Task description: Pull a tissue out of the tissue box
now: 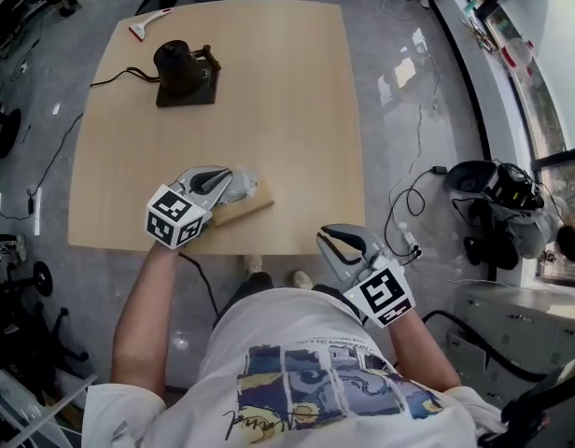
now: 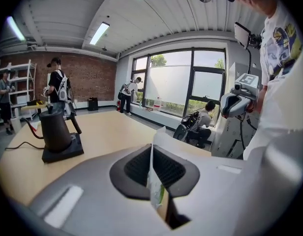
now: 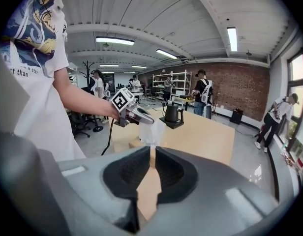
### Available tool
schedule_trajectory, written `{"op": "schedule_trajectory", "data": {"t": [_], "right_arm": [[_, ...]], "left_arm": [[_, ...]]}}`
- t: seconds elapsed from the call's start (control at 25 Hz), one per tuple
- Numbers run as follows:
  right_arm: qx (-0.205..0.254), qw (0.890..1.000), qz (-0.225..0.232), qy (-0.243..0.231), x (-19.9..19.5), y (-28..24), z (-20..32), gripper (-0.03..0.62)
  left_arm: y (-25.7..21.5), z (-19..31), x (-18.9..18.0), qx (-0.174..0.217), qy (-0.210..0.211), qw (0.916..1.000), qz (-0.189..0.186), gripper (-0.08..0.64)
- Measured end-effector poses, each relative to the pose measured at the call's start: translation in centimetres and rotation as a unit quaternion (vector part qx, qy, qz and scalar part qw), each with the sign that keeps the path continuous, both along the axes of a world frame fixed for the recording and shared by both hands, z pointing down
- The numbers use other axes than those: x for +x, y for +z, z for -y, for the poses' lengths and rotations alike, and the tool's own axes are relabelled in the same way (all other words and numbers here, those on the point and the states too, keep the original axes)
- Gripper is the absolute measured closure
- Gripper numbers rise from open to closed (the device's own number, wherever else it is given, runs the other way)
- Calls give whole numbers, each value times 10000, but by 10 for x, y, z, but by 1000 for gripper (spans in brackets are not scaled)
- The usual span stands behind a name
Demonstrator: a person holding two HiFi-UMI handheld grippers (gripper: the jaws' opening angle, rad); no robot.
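A low tan tissue box (image 1: 252, 209) lies near the table's front edge. My left gripper (image 1: 226, 184) hovers just over it, shut on a thin white tissue (image 1: 244, 179) that rises out of the box. In the left gripper view the sheet (image 2: 156, 183), with a bit of green print, is pinched between the dark pads of the left gripper (image 2: 152, 157). From the right gripper view, the left gripper (image 3: 144, 119) lifts the tissue (image 3: 152, 132) above the box (image 3: 135, 144). My right gripper (image 1: 327, 237) hangs off the table's front right edge, shut and holding nothing (image 3: 152, 154).
A black kettle (image 1: 180, 66) on a dark base stands at the table's far left, its cord trailing off the edge. The wooden table (image 1: 287, 91) is otherwise bare. Bags and cables lie on the floor at right. People stand in the background.
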State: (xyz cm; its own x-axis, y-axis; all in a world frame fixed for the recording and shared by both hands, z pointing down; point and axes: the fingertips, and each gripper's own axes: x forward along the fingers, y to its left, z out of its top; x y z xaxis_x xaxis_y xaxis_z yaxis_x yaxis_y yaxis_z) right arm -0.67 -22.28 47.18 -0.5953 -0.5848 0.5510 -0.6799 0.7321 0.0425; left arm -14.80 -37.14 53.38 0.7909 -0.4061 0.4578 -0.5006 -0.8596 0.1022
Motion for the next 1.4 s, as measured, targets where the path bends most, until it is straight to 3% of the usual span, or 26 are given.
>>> {"op": "schedule_trajectory", "data": {"t": [0.52,1.12,1.4], "right_arm": [[194,9979,115,-611,21,-9,-18,569],[363,9900,222,-1346,42,-16,-54,569],[451,9864,273,-1558,50,-21,-71,569]], "left_arm": [[-83,-45,8,1016,-652,9927,3,554],[-159,-163,43,1279,-1341,9821,-336,554],[-177,-209,67,1362,-1362,9804,-416,554]]}}
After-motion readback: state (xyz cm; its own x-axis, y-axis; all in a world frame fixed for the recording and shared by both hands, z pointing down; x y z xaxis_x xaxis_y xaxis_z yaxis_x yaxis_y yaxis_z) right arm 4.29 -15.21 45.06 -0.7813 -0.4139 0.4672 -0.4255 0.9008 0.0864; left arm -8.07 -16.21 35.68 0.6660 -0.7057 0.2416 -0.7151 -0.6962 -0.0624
